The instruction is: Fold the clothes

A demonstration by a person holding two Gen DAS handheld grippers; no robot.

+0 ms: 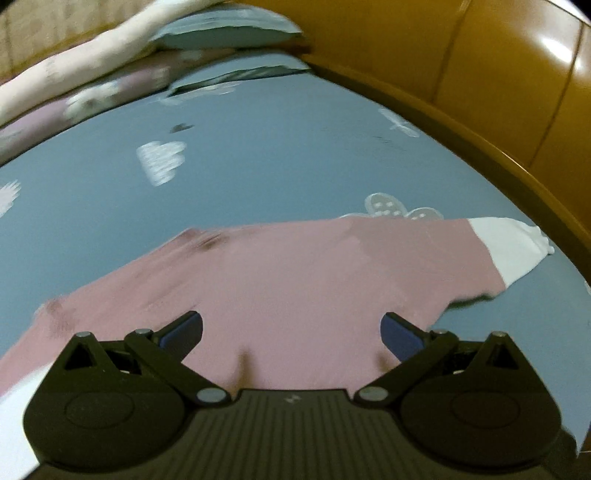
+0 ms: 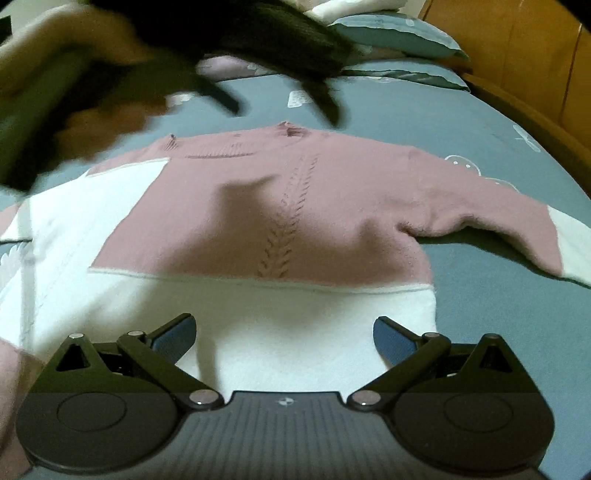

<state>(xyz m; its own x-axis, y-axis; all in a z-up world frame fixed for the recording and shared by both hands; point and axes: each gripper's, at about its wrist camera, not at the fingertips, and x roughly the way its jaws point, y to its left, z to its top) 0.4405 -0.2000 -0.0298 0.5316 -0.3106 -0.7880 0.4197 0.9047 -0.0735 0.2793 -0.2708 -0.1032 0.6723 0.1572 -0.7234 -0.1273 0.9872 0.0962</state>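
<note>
A blue-grey patterned bed sheet [image 2: 461, 122] fills the view; pillows [image 2: 399, 35] lie at 12 o'clock, a wooden bed frame [image 1: 517, 74] at 2 o'clock.

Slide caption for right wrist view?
Open right gripper above white hem of pink-and-white sweater spread on blue bedsheet.

text: none readable | labels: none | bedsheet [image 1: 277, 147]: cloud prints only, no lettering
</note>
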